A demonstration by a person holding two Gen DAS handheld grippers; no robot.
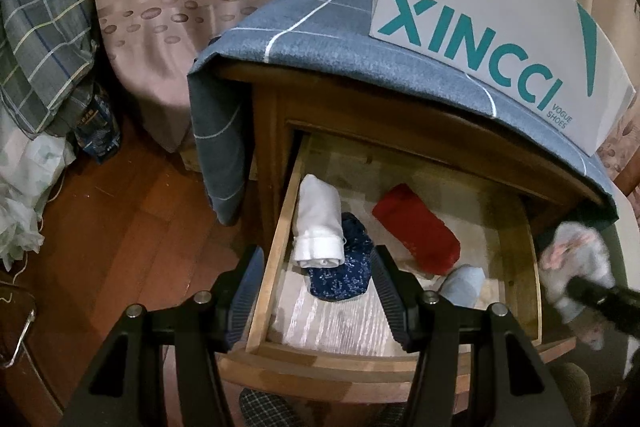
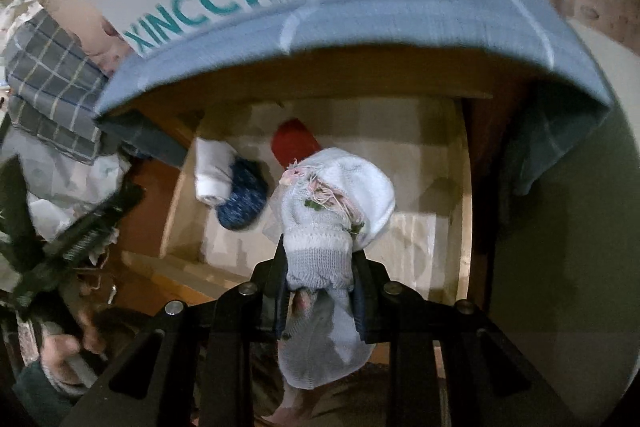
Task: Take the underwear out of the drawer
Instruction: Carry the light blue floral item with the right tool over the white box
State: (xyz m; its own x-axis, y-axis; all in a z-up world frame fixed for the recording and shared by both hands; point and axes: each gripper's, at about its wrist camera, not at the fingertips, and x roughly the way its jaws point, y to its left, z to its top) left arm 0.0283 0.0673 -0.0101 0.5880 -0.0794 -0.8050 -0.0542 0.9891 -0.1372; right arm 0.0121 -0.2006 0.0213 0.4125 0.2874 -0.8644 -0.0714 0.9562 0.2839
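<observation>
The wooden drawer (image 1: 276, 247) stands pulled out. In it lie a white roll (image 1: 320, 223), a navy patterned roll (image 1: 344, 275), a red roll (image 1: 416, 231) and a pale blue roll (image 1: 464, 283). My left gripper (image 1: 318, 259) hangs open over the drawer's front left corner, one finger outside the left wall and one inside, gripping nothing. My right gripper (image 2: 320, 259) is shut on a white and grey knitted bundle (image 2: 332, 207) with pink threads, held above the drawer. In the left wrist view that bundle (image 1: 576, 251) shows blurred at the right, outside the drawer's right wall.
A white shoe box (image 1: 492, 23) sits on a blue checked cloth (image 1: 320, 27) draped over the bedside cabinet. A bed with a leaf-patterned sheet (image 1: 180, 7) stands behind. Plaid bedding (image 1: 44, 39) and bags lie on the wooden floor (image 1: 132, 247) at the left.
</observation>
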